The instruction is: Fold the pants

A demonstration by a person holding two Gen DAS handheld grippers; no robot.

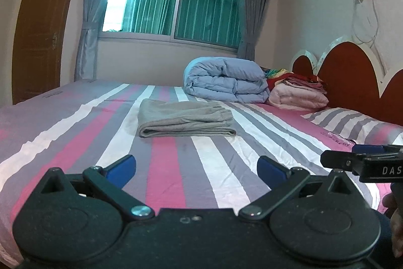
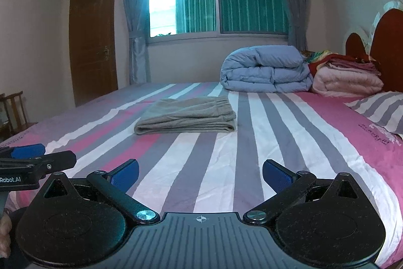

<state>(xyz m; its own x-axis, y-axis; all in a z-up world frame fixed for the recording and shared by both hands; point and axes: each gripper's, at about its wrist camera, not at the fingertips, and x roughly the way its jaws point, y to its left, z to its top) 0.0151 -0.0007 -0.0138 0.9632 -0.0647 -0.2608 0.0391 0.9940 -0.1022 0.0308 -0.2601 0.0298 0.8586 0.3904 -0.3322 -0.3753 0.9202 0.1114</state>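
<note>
Grey pants (image 1: 185, 121) lie folded in a neat rectangle on the striped bedsheet (image 1: 75, 132), in the middle of the bed; they also show in the right wrist view (image 2: 186, 115). My left gripper (image 1: 196, 168) is open and empty, held above the near part of the bed, well short of the pants. My right gripper (image 2: 200, 173) is open and empty too, beside the left one and equally far from the pants. Each gripper shows at the edge of the other's view: the right one (image 1: 362, 160) and the left one (image 2: 32, 158).
A folded blue duvet (image 1: 226, 80) and a stack of pink and red blankets (image 1: 297, 90) lie at the far side near the red headboard (image 1: 350, 67). A striped pillow (image 1: 352, 122) lies at the right. A window and a brown door (image 2: 93, 42) stand behind.
</note>
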